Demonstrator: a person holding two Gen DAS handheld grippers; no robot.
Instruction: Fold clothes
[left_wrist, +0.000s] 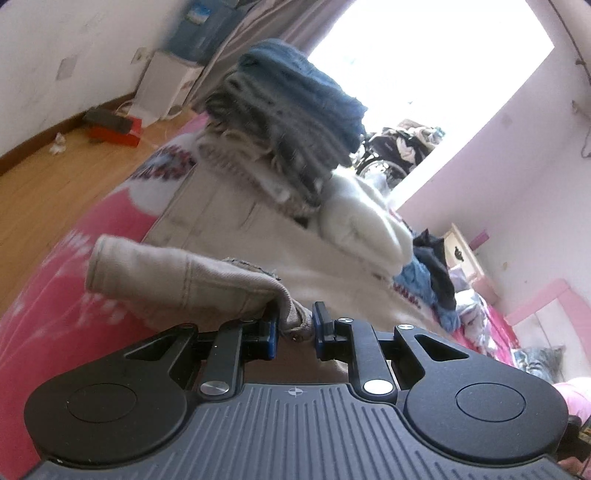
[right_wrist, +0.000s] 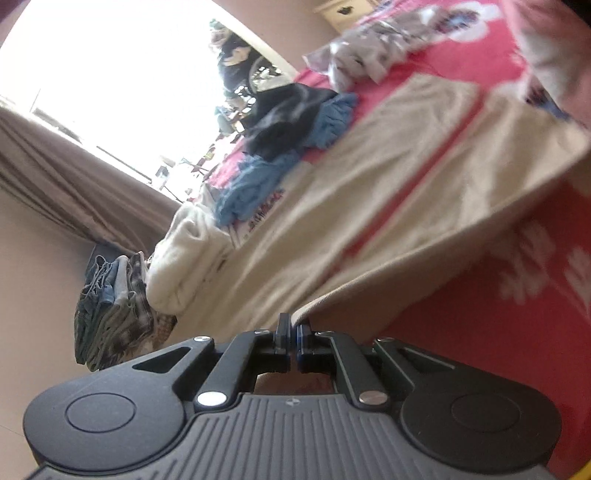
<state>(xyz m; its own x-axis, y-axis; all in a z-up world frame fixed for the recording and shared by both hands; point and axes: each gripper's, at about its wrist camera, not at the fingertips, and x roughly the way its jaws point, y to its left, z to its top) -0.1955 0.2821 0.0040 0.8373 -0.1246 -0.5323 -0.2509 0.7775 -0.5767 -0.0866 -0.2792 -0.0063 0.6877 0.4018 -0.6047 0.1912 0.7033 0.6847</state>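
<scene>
Your left gripper (left_wrist: 294, 325) has a tall stack of folded clothes (left_wrist: 288, 122) right ahead of it, so you can't go straight; a fluffy white bundle (left_wrist: 365, 225) sits beside the stack; on that stack's left the pink bedspread (left_wrist: 48, 295) is bare, so you can pass there. Your right gripper (right_wrist: 293, 334) has a heap of blue and black clothes (right_wrist: 284, 140) far ahead; the red cover (right_wrist: 480, 314) on its right is bare.

My work surface: bed with a pink floral blanket (right_wrist: 498, 314). On it: beige trousers (right_wrist: 388, 192), white sweater (right_wrist: 184, 258), folded stack (left_wrist: 295, 122), blue and black clothes heap (right_wrist: 291, 122).
</scene>
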